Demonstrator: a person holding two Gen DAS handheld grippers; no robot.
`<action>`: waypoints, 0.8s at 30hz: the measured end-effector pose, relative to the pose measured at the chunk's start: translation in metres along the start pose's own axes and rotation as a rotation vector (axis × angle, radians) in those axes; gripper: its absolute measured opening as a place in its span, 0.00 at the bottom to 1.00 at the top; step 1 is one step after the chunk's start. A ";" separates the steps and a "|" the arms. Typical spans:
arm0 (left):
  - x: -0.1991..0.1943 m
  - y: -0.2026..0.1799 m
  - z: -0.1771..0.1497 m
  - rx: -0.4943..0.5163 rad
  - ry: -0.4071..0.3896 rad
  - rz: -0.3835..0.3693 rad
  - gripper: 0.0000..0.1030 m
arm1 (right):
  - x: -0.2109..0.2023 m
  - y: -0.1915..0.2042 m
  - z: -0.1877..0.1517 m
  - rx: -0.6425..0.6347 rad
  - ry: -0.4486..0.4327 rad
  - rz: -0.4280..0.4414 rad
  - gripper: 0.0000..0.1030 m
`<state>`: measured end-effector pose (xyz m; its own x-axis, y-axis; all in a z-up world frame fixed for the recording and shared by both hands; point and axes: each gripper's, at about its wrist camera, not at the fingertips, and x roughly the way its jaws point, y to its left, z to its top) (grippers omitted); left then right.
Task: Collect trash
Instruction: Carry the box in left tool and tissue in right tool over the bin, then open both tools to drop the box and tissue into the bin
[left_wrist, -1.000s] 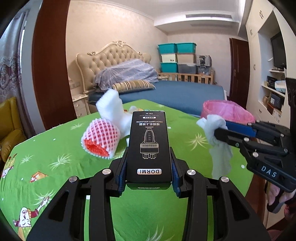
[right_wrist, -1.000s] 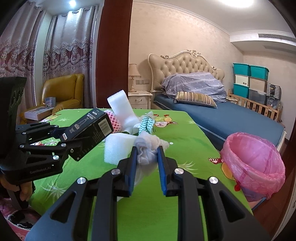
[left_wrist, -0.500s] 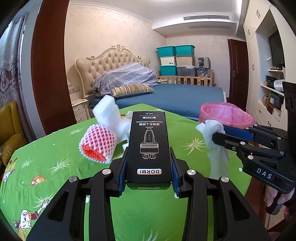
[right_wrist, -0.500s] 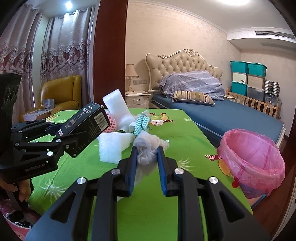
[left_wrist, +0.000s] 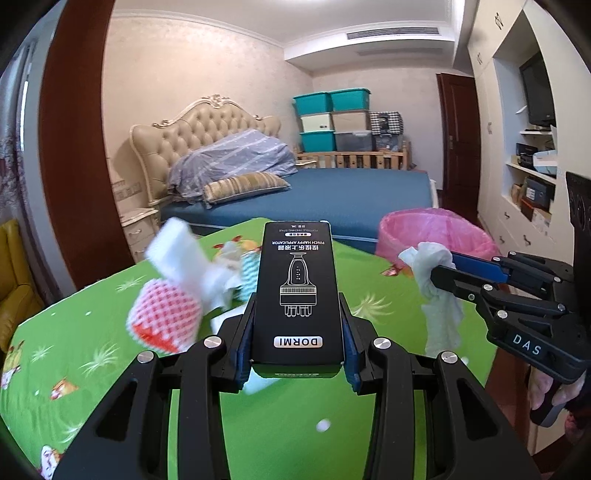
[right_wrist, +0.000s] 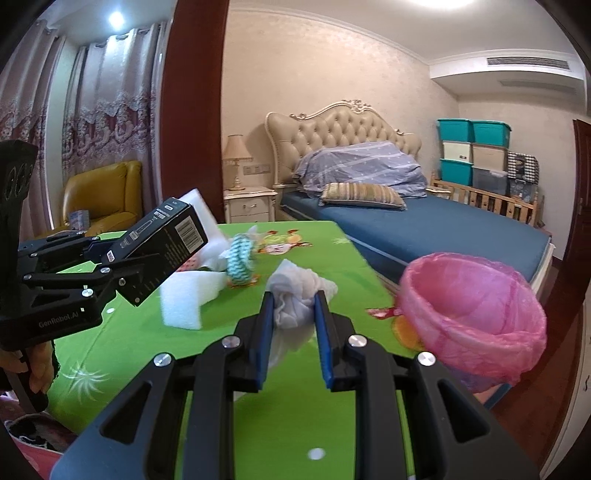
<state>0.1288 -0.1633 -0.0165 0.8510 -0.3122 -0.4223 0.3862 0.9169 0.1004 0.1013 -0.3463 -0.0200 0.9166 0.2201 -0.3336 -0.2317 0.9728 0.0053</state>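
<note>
My left gripper (left_wrist: 297, 321) is shut on a black DORMI box (left_wrist: 297, 288), held above the green table (left_wrist: 92, 354); the same box (right_wrist: 166, 240) shows at the left in the right wrist view. My right gripper (right_wrist: 294, 314) is shut on a crumpled white tissue (right_wrist: 297, 295), which also hangs at the right in the left wrist view as the tissue (left_wrist: 436, 291). A bin lined with a pink bag (right_wrist: 472, 317) stands past the table's right edge, seen too as the pink bag (left_wrist: 436, 232). Both grippers hover short of it.
On the table lie a red-and-white foam net (left_wrist: 166, 317), white foam pieces (right_wrist: 188, 299) and a teal patterned wrapper (right_wrist: 240, 260). A blue bed (right_wrist: 424, 229) stands behind, a yellow armchair (right_wrist: 99, 192) at the left, shelves (left_wrist: 532, 177) at the right.
Both grippers have moved across the table toward the pink-lined bin with their loads; the bin looks larger and nearer, and the table litter has slid left in both views.
</note>
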 end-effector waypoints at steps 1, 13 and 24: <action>0.006 -0.005 0.005 0.003 0.001 -0.014 0.37 | -0.002 -0.004 0.000 0.003 -0.003 -0.009 0.21; 0.063 -0.063 0.047 0.040 0.045 -0.165 0.37 | -0.022 -0.082 0.006 0.038 -0.034 -0.179 0.21; 0.126 -0.117 0.097 0.044 0.104 -0.284 0.37 | -0.007 -0.157 0.007 0.084 -0.011 -0.245 0.21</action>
<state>0.2254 -0.3341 0.0058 0.6667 -0.5256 -0.5284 0.6206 0.7841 0.0032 0.1338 -0.5004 -0.0117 0.9456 -0.0222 -0.3246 0.0249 0.9997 0.0041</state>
